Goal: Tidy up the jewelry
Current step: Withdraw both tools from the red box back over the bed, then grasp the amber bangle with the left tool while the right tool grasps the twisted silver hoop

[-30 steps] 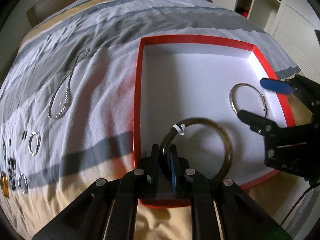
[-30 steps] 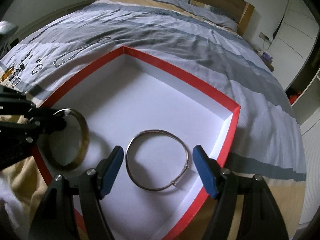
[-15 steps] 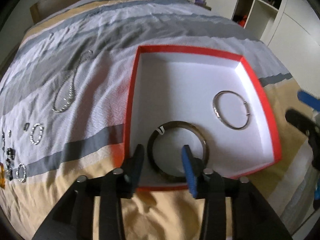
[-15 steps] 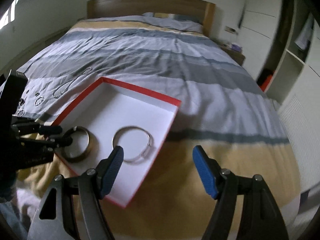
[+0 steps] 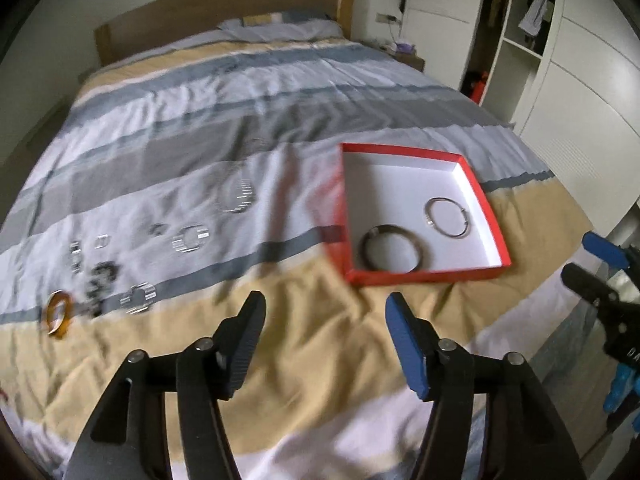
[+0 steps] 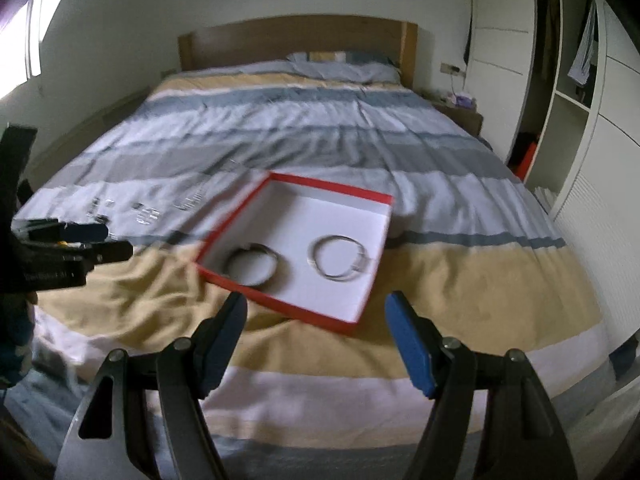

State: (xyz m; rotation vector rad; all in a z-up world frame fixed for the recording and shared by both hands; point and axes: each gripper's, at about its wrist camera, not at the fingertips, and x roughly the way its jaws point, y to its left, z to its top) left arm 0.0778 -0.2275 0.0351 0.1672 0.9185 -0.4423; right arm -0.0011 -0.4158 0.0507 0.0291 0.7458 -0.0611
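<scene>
Both grippers hang above the near part of the bed with nothing between their fingers. Left gripper [image 5: 324, 308]: jaws have just been opening and now stand well apart, empty, over the tan stripe of the duvet [image 5: 248, 92]. Right gripper [image 6: 316, 308]: jaws wide, empty; its tips also show at the right edge of the left wrist view. Red box [image 5: 496, 222], white inside, lies flat on the duvet just beyond and right of the left gripper. Two bangles lie inside it, apart from each other: a dark bangle [image 5: 392, 248] in the near left corner and a thin silver bangle [image 5: 447, 217] to its right, slightly farther. Remaining jewelry lies loose on the duvet left of the box: a beaded necklace [image 5: 237, 196], several small silver pieces, dark beads and an amber ring [image 5: 59, 312] at far left; motion blur hides their detail.
</scene>
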